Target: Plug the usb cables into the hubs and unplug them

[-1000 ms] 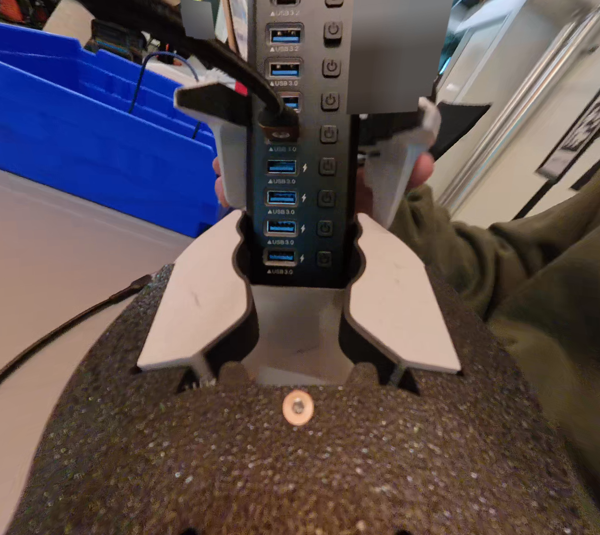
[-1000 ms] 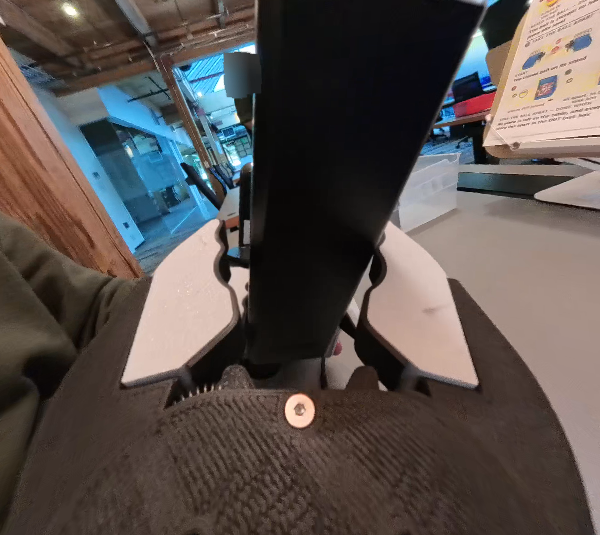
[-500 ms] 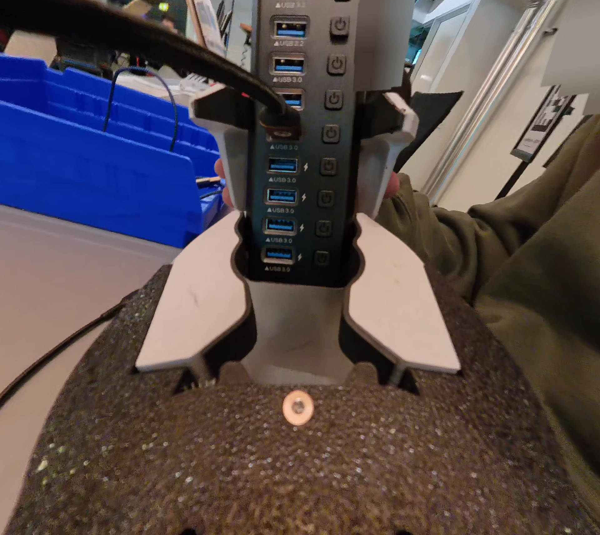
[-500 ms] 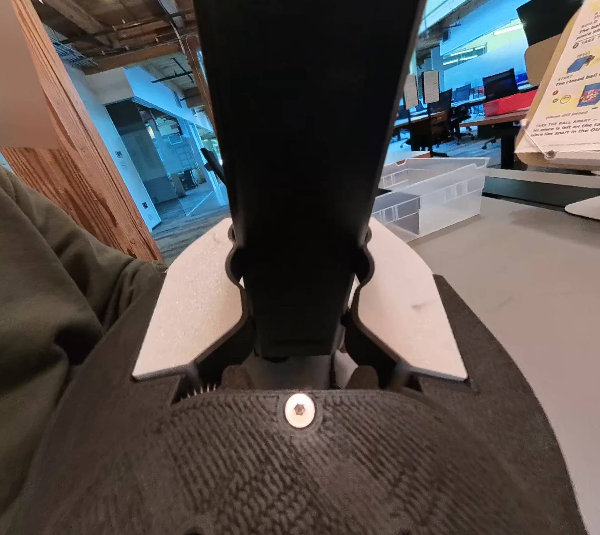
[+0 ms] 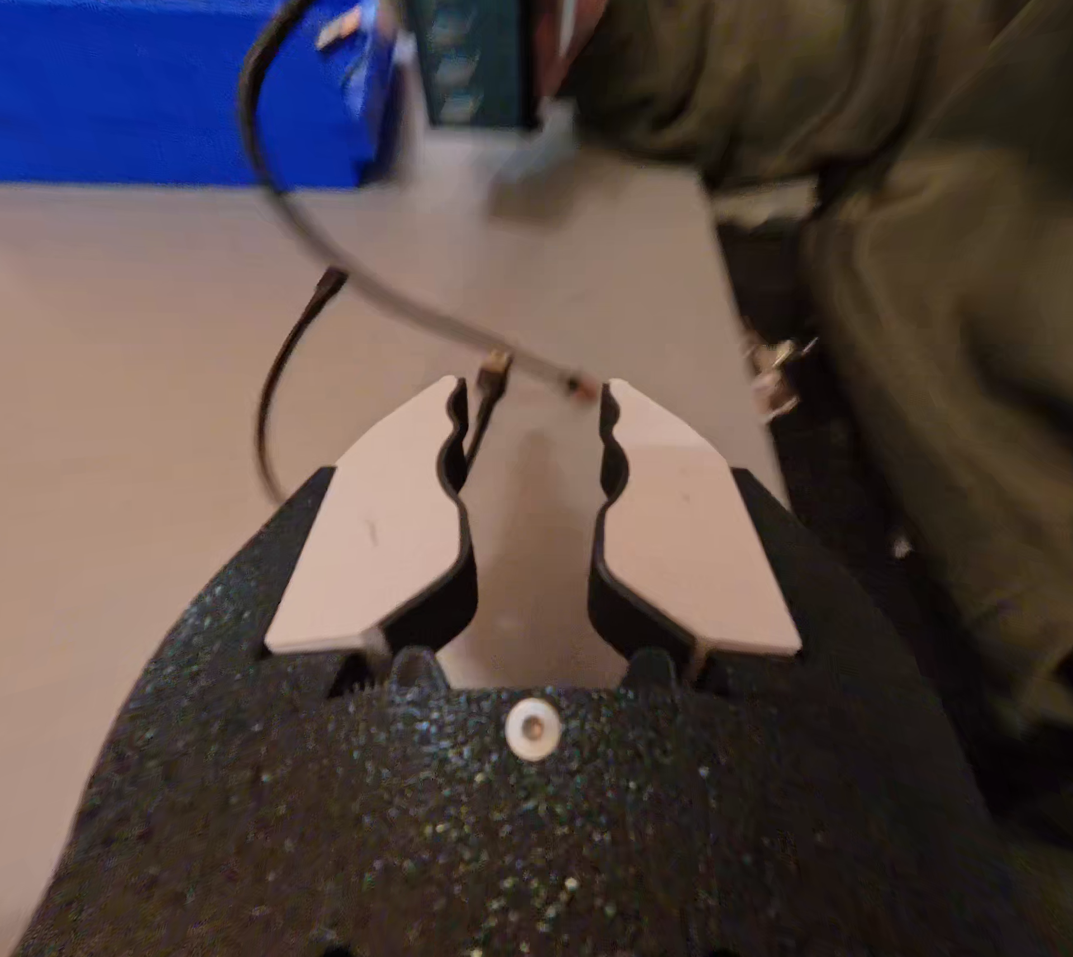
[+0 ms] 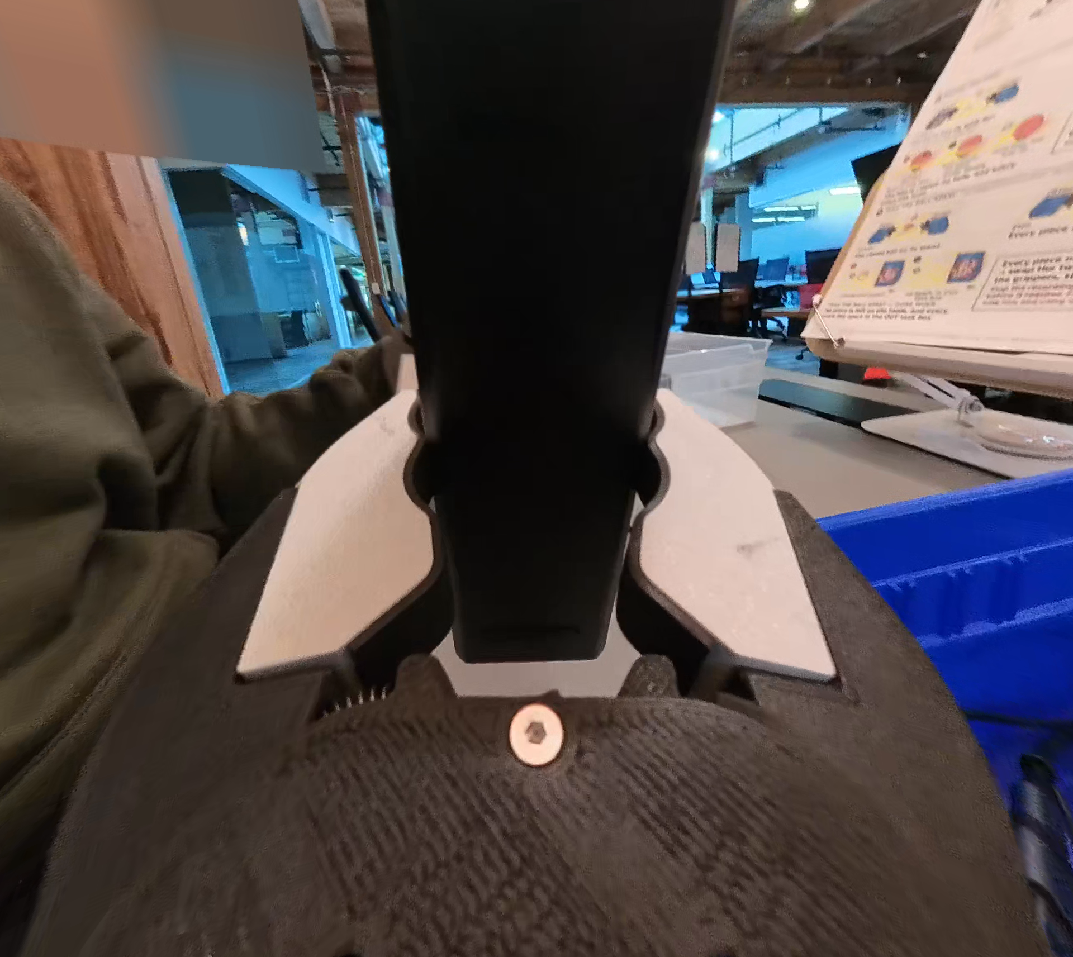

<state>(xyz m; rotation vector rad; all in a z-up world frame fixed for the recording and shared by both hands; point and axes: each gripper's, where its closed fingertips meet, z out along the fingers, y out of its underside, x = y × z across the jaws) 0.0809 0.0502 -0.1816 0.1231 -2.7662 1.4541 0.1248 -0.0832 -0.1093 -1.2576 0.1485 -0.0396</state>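
The black USB hub (image 6: 540,290) stands upright between my right gripper's (image 6: 534,407) jaws, which are shut on its sides; only its plain back shows there. In the blurred left wrist view the hub (image 5: 473,18) is at the top, its port side facing me, held by the other gripper. A black cable (image 5: 249,76) hangs from it and curves down to the table, its free end (image 5: 572,380) lying just ahead of my left gripper (image 5: 531,389). That gripper is open and empty, low over the table. A second cable's plug (image 5: 493,363) lies by its left fingertip.
A blue bin (image 5: 145,76) stands behind the cables and also shows in the right wrist view (image 6: 958,581). A person's olive sleeve (image 5: 813,58) fills the right side. A clear plastic bin (image 6: 714,378) and a tilted document stand (image 6: 958,174) stand on the grey table (image 5: 116,348).
My left gripper has let go of the hub's lower end and dropped back toward the table, jaws open. My right gripper still holds the hub and has turned toward the blue bin.
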